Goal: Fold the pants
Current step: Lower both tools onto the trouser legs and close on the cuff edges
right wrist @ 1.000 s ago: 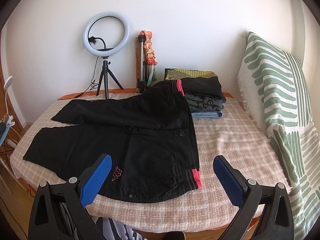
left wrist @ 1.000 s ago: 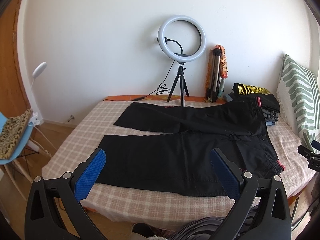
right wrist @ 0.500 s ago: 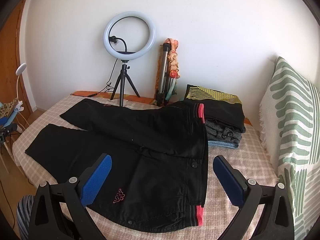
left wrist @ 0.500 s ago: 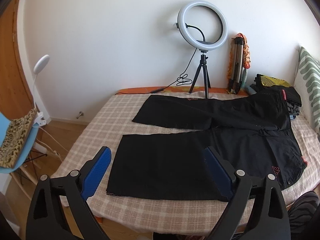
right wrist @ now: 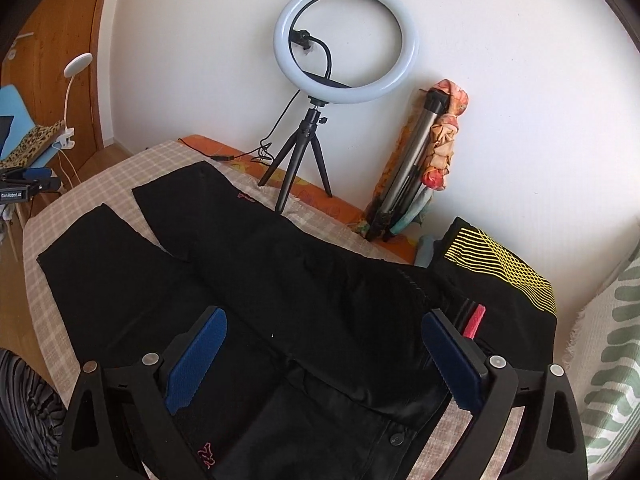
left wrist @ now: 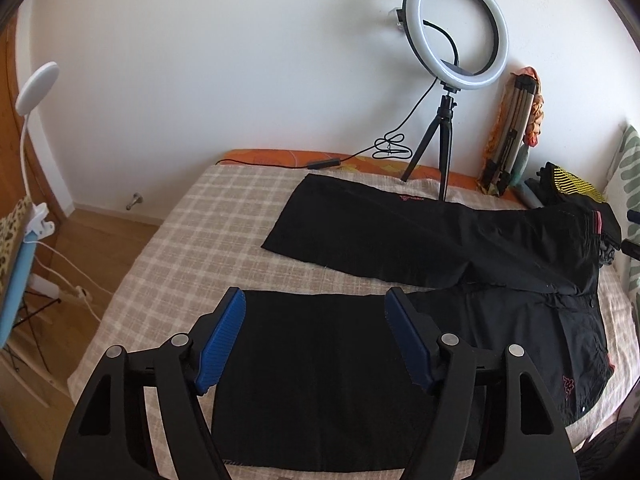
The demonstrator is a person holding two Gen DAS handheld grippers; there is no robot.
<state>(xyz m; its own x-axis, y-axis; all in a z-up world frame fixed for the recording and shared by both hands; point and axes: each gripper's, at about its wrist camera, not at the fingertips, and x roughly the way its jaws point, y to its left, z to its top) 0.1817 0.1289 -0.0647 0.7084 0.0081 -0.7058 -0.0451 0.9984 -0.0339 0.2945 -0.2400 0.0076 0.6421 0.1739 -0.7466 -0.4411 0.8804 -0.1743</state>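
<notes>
Black pants point(left wrist: 400, 344) lie flat on the checked bed cover point(left wrist: 208, 240), legs spread apart toward the left, waist with a red band at the right. My left gripper point(left wrist: 316, 316) is open and empty, above the hem end of the near leg. In the right wrist view the pants point(right wrist: 312, 280) fill the middle. My right gripper point(right wrist: 324, 336) is open and empty, above the seat and waist area, with the red waistband tab point(right wrist: 474, 322) just beyond its right finger.
A ring light on a tripod point(left wrist: 452, 80) and a folded tripod point(left wrist: 512, 136) stand at the back by the wall. A stack of folded clothes point(right wrist: 500, 268) sits beside the waist. A green-patterned pillow point(right wrist: 608, 360) is at the right. A blue chair point(left wrist: 16, 264) stands left of the bed.
Both grippers have moved forward and lower over the pants. The left one has gone left toward the near leg's hem, the right one toward the waist. Both stay open.
</notes>
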